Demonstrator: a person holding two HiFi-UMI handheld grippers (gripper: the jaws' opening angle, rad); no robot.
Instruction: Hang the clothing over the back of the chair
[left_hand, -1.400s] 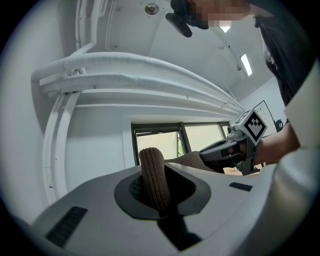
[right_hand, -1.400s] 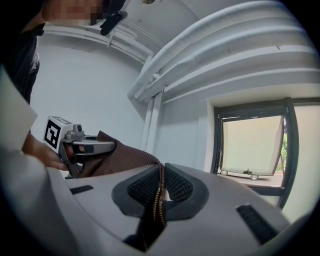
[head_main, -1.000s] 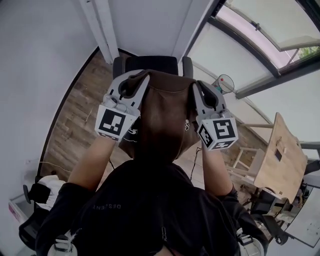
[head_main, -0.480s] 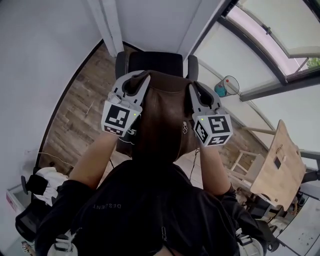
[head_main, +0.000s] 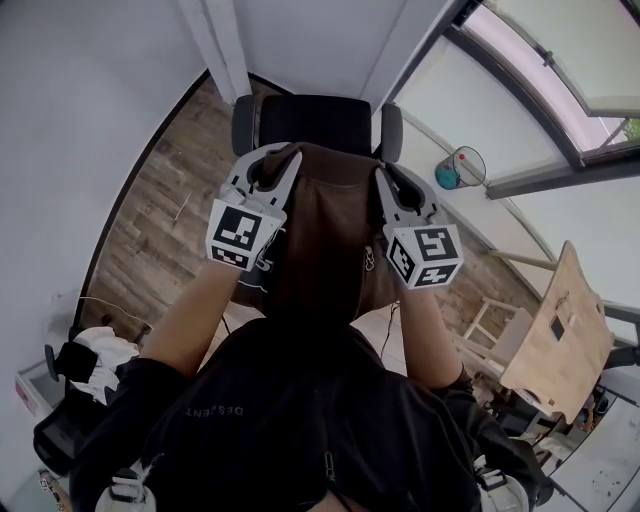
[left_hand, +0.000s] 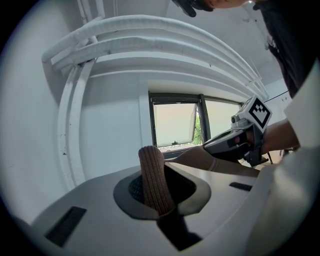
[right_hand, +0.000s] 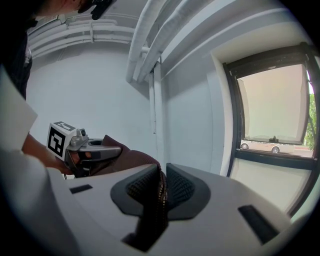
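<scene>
A brown garment (head_main: 325, 230) hangs stretched between my two grippers, just in front of the back of a black office chair (head_main: 310, 120). My left gripper (head_main: 290, 160) is shut on its ribbed knit edge (left_hand: 152, 175), which stands up between the pads. At the other side my right gripper (head_main: 380, 175) grips the zipper edge (right_hand: 160, 192). Its jaws have just been opening a little, but the zipper edge still sits pinched between the pads. The garment's lower part falls toward the person's chest and hides the chair seat.
Wood floor (head_main: 160, 220) surrounds the chair, with white walls and a pipe behind it. A teal bin (head_main: 455, 170) stands by the window at the right, and a wooden table (head_main: 560, 330) is further right. Black and white gear (head_main: 90, 360) lies at the lower left.
Both grippers have sunk with the garment and drawn closer to the chair back, which now shows more fully above them. The garment stays stretched between them.
</scene>
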